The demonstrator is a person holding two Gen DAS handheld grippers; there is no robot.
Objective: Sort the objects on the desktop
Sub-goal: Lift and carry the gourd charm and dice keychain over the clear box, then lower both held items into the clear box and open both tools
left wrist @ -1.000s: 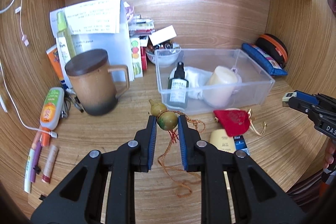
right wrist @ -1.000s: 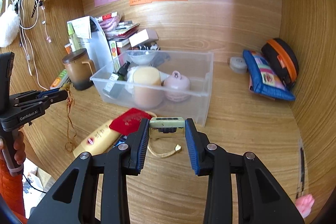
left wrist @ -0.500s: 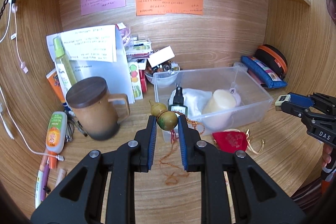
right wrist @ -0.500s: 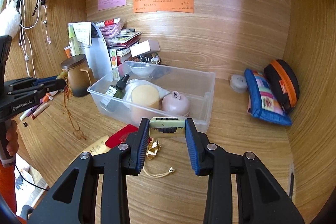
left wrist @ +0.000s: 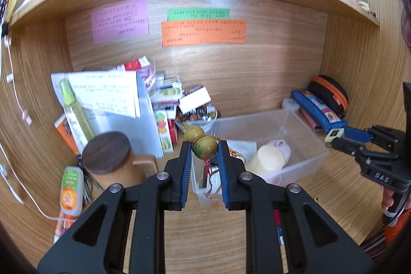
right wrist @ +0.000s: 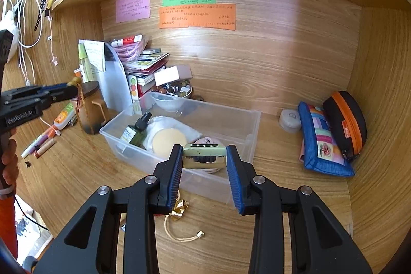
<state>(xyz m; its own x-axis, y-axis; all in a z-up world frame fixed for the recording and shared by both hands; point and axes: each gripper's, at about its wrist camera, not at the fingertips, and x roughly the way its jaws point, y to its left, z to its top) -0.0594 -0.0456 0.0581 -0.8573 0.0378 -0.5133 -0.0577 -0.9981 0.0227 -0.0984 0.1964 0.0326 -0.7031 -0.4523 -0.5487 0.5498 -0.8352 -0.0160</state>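
My left gripper (left wrist: 204,149) is shut on a small olive gourd charm (left wrist: 200,141) whose red-orange cord (left wrist: 211,184) hangs below, raised above the near left corner of the clear plastic bin (left wrist: 303,163). My right gripper (right wrist: 204,158) is shut on a small pale-green metal case (right wrist: 204,155), held above the bin's front wall (right wrist: 205,179). The bin holds a dark spray bottle (right wrist: 137,131), a cream cylinder (right wrist: 168,141), white cloth and a pink round item. The left gripper also shows in the right wrist view (right wrist: 69,91), the right one in the left wrist view (left wrist: 339,139).
A brown lidded mug (left wrist: 110,161) stands left of the bin, with tubes and pens (right wrist: 41,144) beside it. Papers, books and a glass bowl (right wrist: 174,91) crowd the back left. A blue pouch (right wrist: 321,140) and a black-orange case (right wrist: 344,120) lie at the right wall. A gold cord (right wrist: 182,222) lies on the desk in front.
Both grippers have risen and moved forward over the bin, each still holding its object. The gourd's cord has lifted off the desk and now hangs over the bin's corner.
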